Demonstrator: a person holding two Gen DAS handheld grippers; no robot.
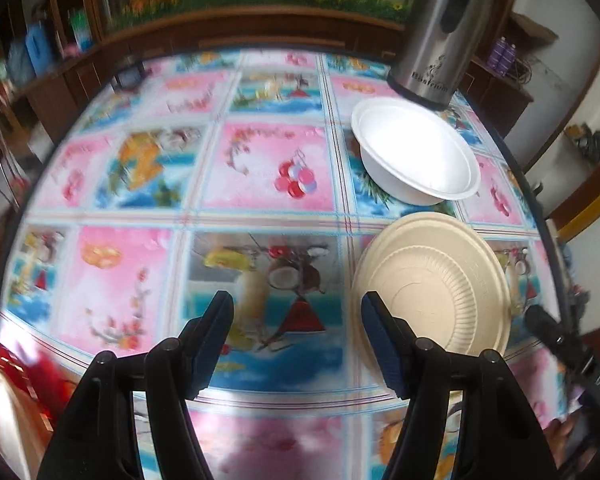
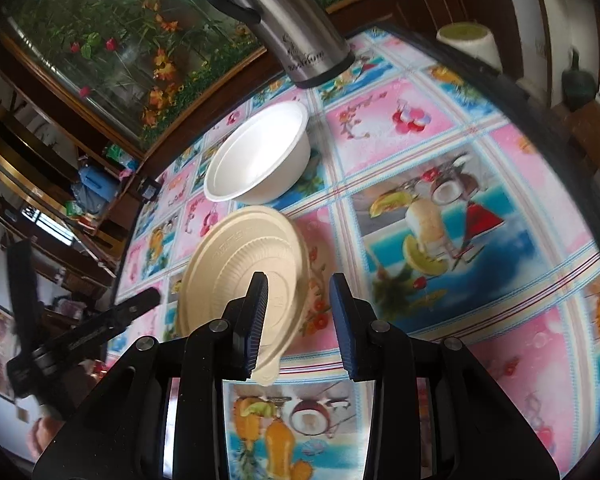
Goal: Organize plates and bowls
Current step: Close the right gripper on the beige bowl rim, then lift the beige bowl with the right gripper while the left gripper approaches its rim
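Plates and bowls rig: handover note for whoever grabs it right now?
Left gripper: open, nothing between its fingers, over the patterned tablecloth beside the beige plate.
Right gripper: jaws apart; the beige plate's near edge lies between them against the left finger. The right pad does not touch it, so there is no firm grip.
White bowl: upright, behind the plate and in front of the steel flask.
Another plate shows at the left view's lower left edge, blurred.
Done: the beige pieces look stacked already.
Left: probably secure the beige stack, then group it with the bowl and the other plate.
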